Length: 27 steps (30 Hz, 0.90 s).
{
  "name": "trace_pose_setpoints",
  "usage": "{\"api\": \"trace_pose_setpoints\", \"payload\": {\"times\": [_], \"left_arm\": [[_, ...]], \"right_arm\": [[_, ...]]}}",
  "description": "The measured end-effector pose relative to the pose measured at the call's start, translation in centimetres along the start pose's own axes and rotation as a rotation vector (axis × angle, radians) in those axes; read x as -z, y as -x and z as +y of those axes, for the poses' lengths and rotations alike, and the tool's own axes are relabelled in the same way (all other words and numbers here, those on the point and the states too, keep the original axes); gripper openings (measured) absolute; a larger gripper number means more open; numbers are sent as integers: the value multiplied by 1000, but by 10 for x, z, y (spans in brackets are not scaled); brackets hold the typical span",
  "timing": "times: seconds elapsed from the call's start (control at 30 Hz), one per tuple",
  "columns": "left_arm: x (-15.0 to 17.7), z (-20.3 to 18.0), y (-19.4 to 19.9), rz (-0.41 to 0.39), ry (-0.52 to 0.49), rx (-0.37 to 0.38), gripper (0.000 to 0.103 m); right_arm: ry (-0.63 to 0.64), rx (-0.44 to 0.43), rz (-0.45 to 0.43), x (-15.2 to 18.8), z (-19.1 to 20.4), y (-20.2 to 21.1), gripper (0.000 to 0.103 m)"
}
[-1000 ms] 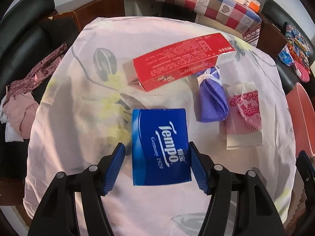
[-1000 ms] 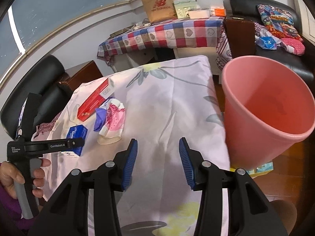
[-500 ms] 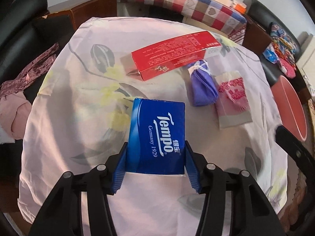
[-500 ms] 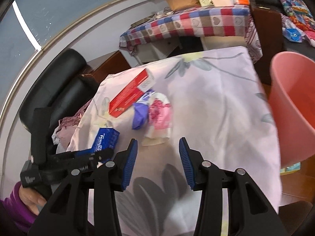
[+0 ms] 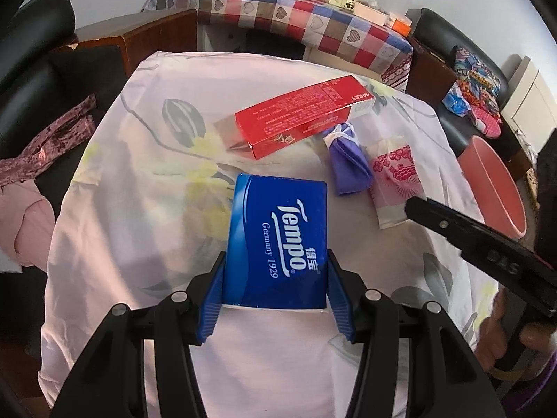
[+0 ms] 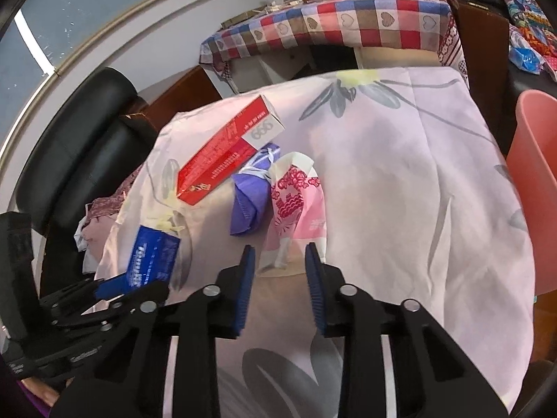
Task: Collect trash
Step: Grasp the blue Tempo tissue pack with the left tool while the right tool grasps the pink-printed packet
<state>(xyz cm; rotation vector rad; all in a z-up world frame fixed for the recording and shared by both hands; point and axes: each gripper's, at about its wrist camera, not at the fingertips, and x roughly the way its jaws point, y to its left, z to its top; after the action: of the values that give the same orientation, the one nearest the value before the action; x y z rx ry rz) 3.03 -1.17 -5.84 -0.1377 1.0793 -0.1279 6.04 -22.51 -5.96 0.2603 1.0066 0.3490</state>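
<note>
My left gripper point(image 5: 275, 278) is shut on a blue Tempo tissue pack point(image 5: 278, 240), gripping its near end; the pack also shows in the right wrist view point(image 6: 151, 261). My right gripper point(image 6: 280, 261) is open, its fingertips just short of the near end of a pink-patterned wrapper point(image 6: 296, 205), point(image 5: 397, 181). A crumpled purple cloth mask point(image 5: 348, 160), point(image 6: 250, 195) lies left of the wrapper. A long red carton point(image 5: 299, 115), point(image 6: 226, 153) lies behind them. A pink bin point(image 5: 494, 188), point(image 6: 536, 160) stands right of the table.
The table wears a pale floral cloth point(image 5: 139, 209). A black sofa with clothes point(image 5: 28, 160) is on the left. A checked-cloth table point(image 5: 313, 17) with a paper bag stands behind. A dark chair with colourful items point(image 5: 477, 80) is at the right.
My left gripper closed on the Tempo pack. My right gripper swung left from the bin toward the pink wrapper and now sits just before it.
</note>
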Motion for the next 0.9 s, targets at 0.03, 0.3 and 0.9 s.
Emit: {"api": "trace_pose_setpoints", "payload": {"times": [0.03, 0.3, 0.9], "left_arm": [[0, 1, 0, -1, 2, 6, 53], [0, 0, 1, -12, -2, 23, 53], [-26, -84, 13, -74, -162, 123, 53]], "right_arm": [[-3, 3, 5, 0, 0, -2, 24], [25, 12, -15, 3, 3, 6, 12], [-120, 22, -191, 7, -55, 87, 12]]}}
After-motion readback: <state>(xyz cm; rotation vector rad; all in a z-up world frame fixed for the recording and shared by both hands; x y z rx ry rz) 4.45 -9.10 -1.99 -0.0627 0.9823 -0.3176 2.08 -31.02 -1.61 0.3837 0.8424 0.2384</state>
